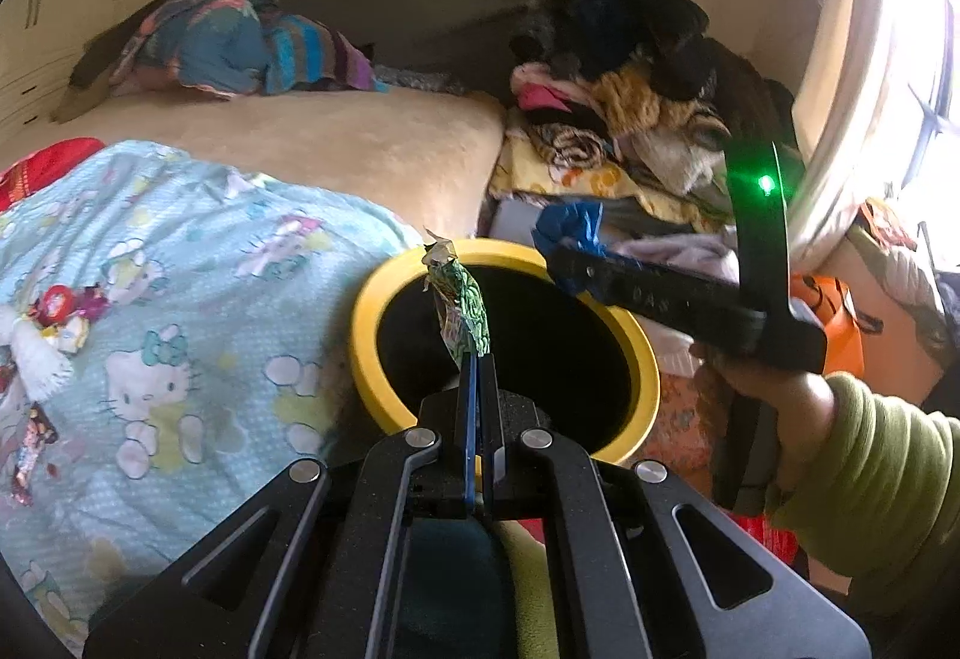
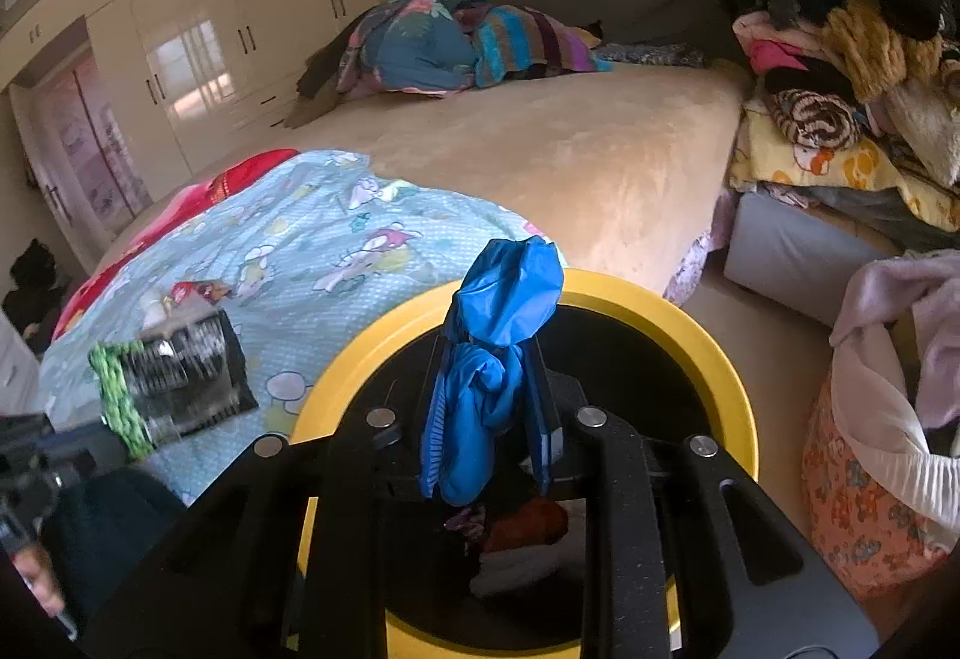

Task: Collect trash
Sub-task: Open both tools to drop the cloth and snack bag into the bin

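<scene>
The left tongs point(image 1: 477, 359) clamp a green wrapper point(image 1: 462, 308) above the yellow bin point(image 1: 366, 323), which stands at the bed's point(image 1: 336, 143) edge. The right tongs point(image 2: 492, 359) clamp a crumpled blue bag point(image 2: 504, 299) over the same bin.

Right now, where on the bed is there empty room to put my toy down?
The wide tan blanket is bare between the cartoon sheet and the rumpled striped bedding near the headboard. It's crowded at the right, where the clothes pile is stacked, and wrappers litter the cartoon sheet's near end.
</scene>
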